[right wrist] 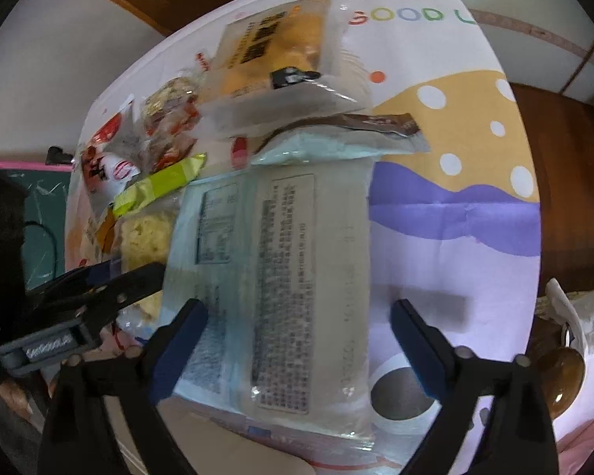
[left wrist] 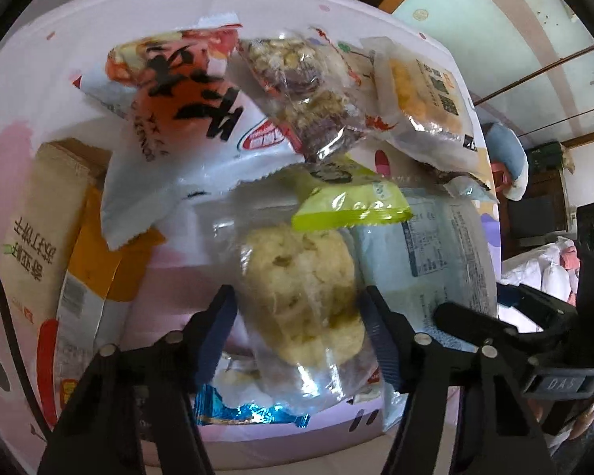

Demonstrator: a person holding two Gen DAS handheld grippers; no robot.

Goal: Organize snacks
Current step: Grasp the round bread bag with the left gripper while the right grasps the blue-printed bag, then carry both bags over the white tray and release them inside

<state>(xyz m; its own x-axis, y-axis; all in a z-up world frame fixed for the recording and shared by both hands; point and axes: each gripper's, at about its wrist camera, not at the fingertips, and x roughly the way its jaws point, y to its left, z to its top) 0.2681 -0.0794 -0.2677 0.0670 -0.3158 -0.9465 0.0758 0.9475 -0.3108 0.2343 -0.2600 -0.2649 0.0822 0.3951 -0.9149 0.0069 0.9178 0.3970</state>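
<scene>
Straddling a clear packet of pale puffed cakes (left wrist: 301, 297), the left claw (left wrist: 299, 334) points steeply down at the bench (left wrist: 39, 91), which wears a pastel printed cloth. Its blue pads (left wrist: 217, 336) stand either side of the packet; whether they press on the wrapper cannot be told, so its state is unconfirmed. No earlier view is supplied for comparison. Just beyond that claw's tips lies a lime-green sachet (left wrist: 352, 204), and further out a white and orange bag (left wrist: 186, 118) with bold black characters, a clear bag of mixed nuts (left wrist: 305, 91) and a packet of yellow pieces (left wrist: 423, 91), all overlapping in one heap. To the claw's left sits a beige cracker pack (left wrist: 39, 233). The right claw (right wrist: 299, 350) hangs over a large pale-blue packet (right wrist: 281, 277) lying print side up, touching the puffed-cake packet on its left. That claw is released: the left pad (right wrist: 180, 346) overlaps the packet's edge, the right pad (right wrist: 417, 350) stands clear of it over bare cloth. Beyond its tips a brown wrapper (right wrist: 376, 124) lies against the packet's far end.
</scene>
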